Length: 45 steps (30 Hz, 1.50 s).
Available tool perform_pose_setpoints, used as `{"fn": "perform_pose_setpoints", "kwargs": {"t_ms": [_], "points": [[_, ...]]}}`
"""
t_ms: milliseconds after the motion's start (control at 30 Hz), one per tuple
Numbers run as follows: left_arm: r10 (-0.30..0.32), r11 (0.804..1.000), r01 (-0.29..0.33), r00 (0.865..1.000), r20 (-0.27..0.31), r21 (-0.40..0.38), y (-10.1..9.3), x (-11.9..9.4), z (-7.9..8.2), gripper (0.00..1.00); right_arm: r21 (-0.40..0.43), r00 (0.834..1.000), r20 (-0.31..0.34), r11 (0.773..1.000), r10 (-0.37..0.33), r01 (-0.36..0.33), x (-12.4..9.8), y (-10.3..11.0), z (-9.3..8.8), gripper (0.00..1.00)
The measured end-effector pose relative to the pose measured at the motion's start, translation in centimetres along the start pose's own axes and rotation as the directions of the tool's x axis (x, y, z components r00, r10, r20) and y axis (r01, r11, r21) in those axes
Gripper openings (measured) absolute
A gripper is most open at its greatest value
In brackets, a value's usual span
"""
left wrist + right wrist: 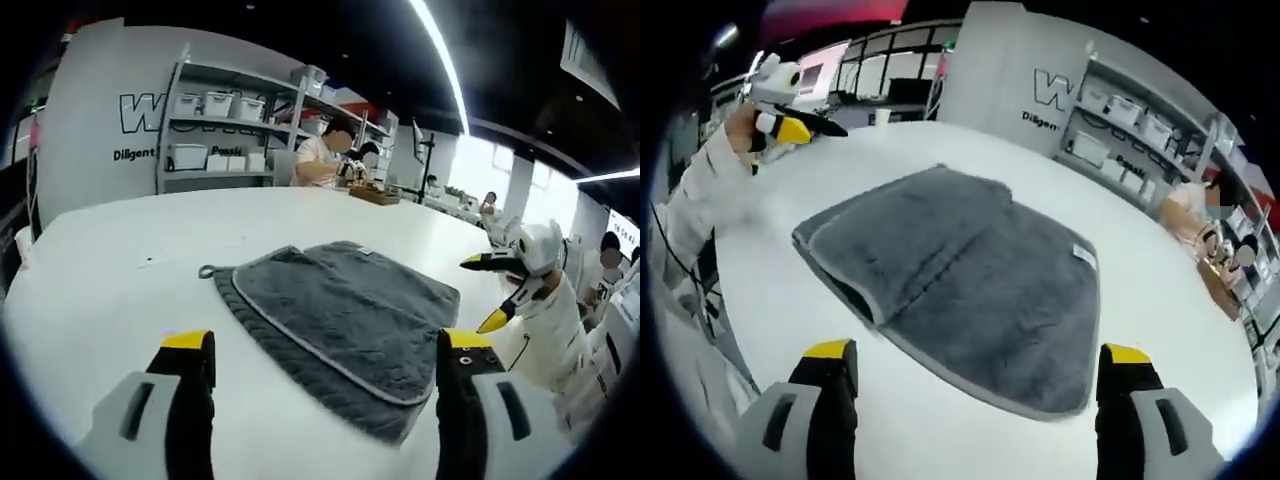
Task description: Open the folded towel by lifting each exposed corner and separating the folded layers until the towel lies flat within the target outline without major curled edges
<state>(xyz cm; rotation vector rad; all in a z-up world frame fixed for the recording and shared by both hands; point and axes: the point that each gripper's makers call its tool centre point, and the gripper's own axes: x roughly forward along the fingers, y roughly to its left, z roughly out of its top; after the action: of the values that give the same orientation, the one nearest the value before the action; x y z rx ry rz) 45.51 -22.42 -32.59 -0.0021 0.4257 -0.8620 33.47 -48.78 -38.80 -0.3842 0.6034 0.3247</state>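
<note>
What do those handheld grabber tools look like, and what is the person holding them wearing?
Each gripper has two black jaws with yellow tips set on pale grey bodies: the left gripper and the right gripper match. Seen from across the table, the tool has a white housing. The person's sleeve is white.

Towel (345,320) is looking like soft grey terry cloth, matt, w/ a ribbed edge and paler smooth piping. Tabletop (120,290) is showing smooth white, slight sheen. Left tool (325,350) and right tool (980,362) are looking like matt plastic, yellow tips.
</note>
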Motion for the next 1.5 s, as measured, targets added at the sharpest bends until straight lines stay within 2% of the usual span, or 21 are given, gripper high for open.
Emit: {"fn": "perform_pose_setpoints", "kwargs": {"t_ms": [133,200,267,367,433,500,567,600,633,733,900,967,1000,1033,1067,1100,1167,1300,1400,1500], "points": [[0.033,0.999,-0.032,0.999,-0.024,0.041,0.8,0.2,0.4,0.9,-0.036,1.0,0.018,0.999,0.005,-0.004,0.0,1.1,0.6,0.99],[0.046,0.997,-0.045,0.999,-0.024,0.065,1.3,0.6,1.2,0.89,-0.063,0.994,0.098,0.997,0.054,-0.047,-0.1,3.3,2.4,0.99],[0.053,0.996,-0.051,0.998,-0.02,0.075,1.6,0.8,1.6,0.87,-0.069,0.993,0.101,0.996,0.059,-0.053,-0.2,3.7,2.6,0.98],[0.061,0.995,-0.058,0.997,-0.036,0.082,2.6,2.0,2.0,0.89,-0.142,0.99,0.125,0.989,0.064,-0.046,0.1,5.4,3.8,0.9],[0.04,0.996,-0.036,0.998,-0.047,0.086,2.7,3.2,2.0,0.88,-0.168,0.986,0.157,0.985,0.06,-0.033,0.5,6.3,4.8,0.88],[0.038,0.996,-0.034,0.998,-0.048,0.086,2.8,3.4,2.0,0.87,-0.163,0.982,0.165,0.984,0.094,-0.067,0.8,7.6,5.2,0.89],[0.032,0.995,-0.027,0.998,-0.049,0.093,3.4,4.6,2.0,0.84,-0.163,0.977,0.183,0.984,0.106,-0.076,1.0,8.3,5.6,0.86],[0.041,0.997,-0.039,0.999,-0.027,0.062,4.1,5.6,2.3,0.82,-0.167,0.975,0.191,0.983,0.11,-0.078,1.1,8.7,5.9,0.84],[0.044,0.999,-0.043,0.999,-0.025,0.022,4.3,6.1,2.3,0.79,-0.168,0.975,0.192,0.983,0.111,-0.079,1.2,8.9,6.0,0.81],[0.03,0.999,-0.029,0.999,-0.028,0.036,4.6,7.7,2.4,0.77,-0.171,0.964,0.229,0.98,0.137,-0.099,1.5,10.2,7.1,0.76],[0.043,0.999,-0.043,0.999,0.008,0.012,5.9,10.2,3.2,0.7,-0.137,0.95,0.276,0.984,0.145,-0.111,2.2,11.2,7.9,0.6],[0.068,0.997,-0.068,0.998,-0.01,0.033,6.6,11.0,2.9,0.67,-0.136,0.943,0.294,0.984,0.154,-0.119,2.6,11.8,8.2,0.54],[0.072,0.997,-0.071,0.997,-0.023,0.036,6.8,11.4,2.7,0.68,-0.143,0.939,0.302,0.982,0.162,-0.123,2.8,12.1,8.4,0.48],[0.075,0.996,-0.073,0.997,-0.037,0.049,7.0,11.9,2.5,0.68,-0.18,0.928,0.319,0.974,0.19,-0.138,3.1,12.8,8.7,0.42],[0.089,0.992,-0.082,0.994,-0.065,0.098,7.5,12.6,1.9,0.68,-0.182,0.928,0.311,0.971,0.203,-0.152,3.3,13.2,8.5,0.36],[0.097,0.991,-0.087,0.991,-0.096,0.098,7.8,13.2,1.3,0.67,-0.171,0.929,0.304,0.971,0.212,-0.165,3.6,13.5,8.3,0.33],[0.093,0.992,-0.084,0.992,-0.091,0.09,8.0,14.1,1.2,0.66,-0.17,0.926,0.308,0.97,0.218,-0.172,3.9,13.9,8.3,0.33],[0.091,0.992,-0.082,0.991,-0.097,0.095,8.2,15.3,0.7,0.57,-0.169,0.926,0.31,0.971,0.216,-0.17,4.3,14.7,8.4,0.28],[0.074,0.994,-0.063,0.988,-0.132,0.087,8.0,16.1,-0.3,0.6,-0.15,0.926,0.314,0.974,0.211,-0.171,4.6,15.0,8.3,0.24],[0.073,0.995,-0.064,0.99,-0.123,0.078,8.1,17.0,-0.5,0.59,-0.135,0.925,0.312,0.974,0.216,-0.182,4.8,15.1,8.2,0.17]]}}
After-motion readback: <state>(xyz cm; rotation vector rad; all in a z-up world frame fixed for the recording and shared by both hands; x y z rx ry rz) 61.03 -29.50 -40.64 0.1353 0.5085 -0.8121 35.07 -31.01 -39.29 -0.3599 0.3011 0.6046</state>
